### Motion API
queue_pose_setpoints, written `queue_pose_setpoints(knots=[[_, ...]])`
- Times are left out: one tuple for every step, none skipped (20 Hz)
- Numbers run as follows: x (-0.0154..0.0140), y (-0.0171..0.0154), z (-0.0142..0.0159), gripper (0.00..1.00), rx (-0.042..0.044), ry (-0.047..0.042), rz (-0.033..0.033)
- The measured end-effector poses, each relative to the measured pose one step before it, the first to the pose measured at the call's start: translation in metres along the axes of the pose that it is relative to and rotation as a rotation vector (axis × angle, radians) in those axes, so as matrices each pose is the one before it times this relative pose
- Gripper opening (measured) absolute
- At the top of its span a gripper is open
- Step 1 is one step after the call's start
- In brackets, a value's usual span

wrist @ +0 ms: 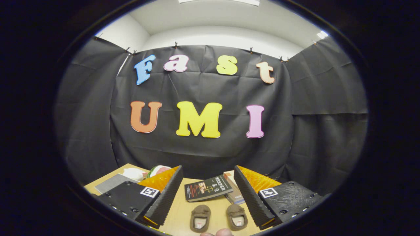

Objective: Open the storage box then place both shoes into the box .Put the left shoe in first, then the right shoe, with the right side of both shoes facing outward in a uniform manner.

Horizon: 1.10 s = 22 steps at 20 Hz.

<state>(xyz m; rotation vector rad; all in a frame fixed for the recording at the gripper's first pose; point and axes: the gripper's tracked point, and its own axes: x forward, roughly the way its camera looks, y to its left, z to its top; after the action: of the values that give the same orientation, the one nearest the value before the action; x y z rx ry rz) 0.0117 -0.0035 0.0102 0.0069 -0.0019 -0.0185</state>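
Fingertip (224, 232) nearest; two shoes (218, 217) side by side between spread tongs (208, 193); books (207, 188) beyond.

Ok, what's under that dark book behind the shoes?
The dark book rests partly on another book, its edge showing. The rest beneath is covered. The open tool flanks the two shoes.

claw (208, 193) wide apart; shoes (218, 217) between fingers, books (210, 188) beyond.

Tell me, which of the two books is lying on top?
The dark-covered book lies on top, overlapping the lighter book beneath it. Both sit beyond the two brown shoes, which lie between the open gripper's fingers.
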Motion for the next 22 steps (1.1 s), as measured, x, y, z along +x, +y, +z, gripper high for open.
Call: queue_pose_setpoints(knots=[[-0.00015,0.00112,-0.0005,0.95,-0.00017,-0.00062,0.0028],[0.00056,0.00097,0.00083,0.95,0.0001,-0.0005,0.00182],[0.00045,0.00082,0.00046,0.95,0.00086,-0.00178,0.00228],[0.00048,0.00064,0.00121,0.95,0.00086,-0.00115,-0.00002],[0.00046,0.00002,0.00022,0.95,0.00089,-0.00165,0.00101],[0.00054,0.00045,0.00057,0.95,-0.00018,-0.00033,0.00013],[-0.00063,0.00067,-0.00015,0.95,-0.00019,-0.00024,0.00077],[-0.00004,-0.00009,0.00017,0.95,0.00053,0.00001,0.00059],[0.00075,0.0001,-0.00029,0.95,0.00169,0.00009,0.00029],[-0.00039,0.00083,0.00061,0.95,0.00139,0.0,0.00059],[0.00082,0.0002,-0.00059,0.95,0.00116,-0.00038,0.00127],[0.00052,0.00026,0.00048,0.95,0.00107,-0.0002,0.00124],[0.00047,0.00135,0.00006,0.95,0.00007,-0.00116,0.00245],[0.00109,0.00107,0.00054,0.95,0.00199,-0.00026,0.00333],[0.00125,0.00168,-0.00122,0.95,0.0032,-0.00011,0.00588],[0.00062,0.00197,-0.00084,0.95,0.0051,0.00184,0.00581],[0.00064,0.00329,-0.00204,0.95,0.0067,0.00283,0.00945],[0.00227,0.00306,-0.00205,0.95,0.00726,0.00359,0.00852],[0.00289,0.00255,-0.00284,0.95,0.00629,0.00471,0.00877],[0.00287,0.00352,-0.00308,0.95,0.00648,0.00488,0.01085],[0.00333,0.0053,-0.00383,0.95,0.00787,0.00587,0.01583],[0.00366,0.00699,-0.00329,0.95,0.01131,0.00489,0.02172]])
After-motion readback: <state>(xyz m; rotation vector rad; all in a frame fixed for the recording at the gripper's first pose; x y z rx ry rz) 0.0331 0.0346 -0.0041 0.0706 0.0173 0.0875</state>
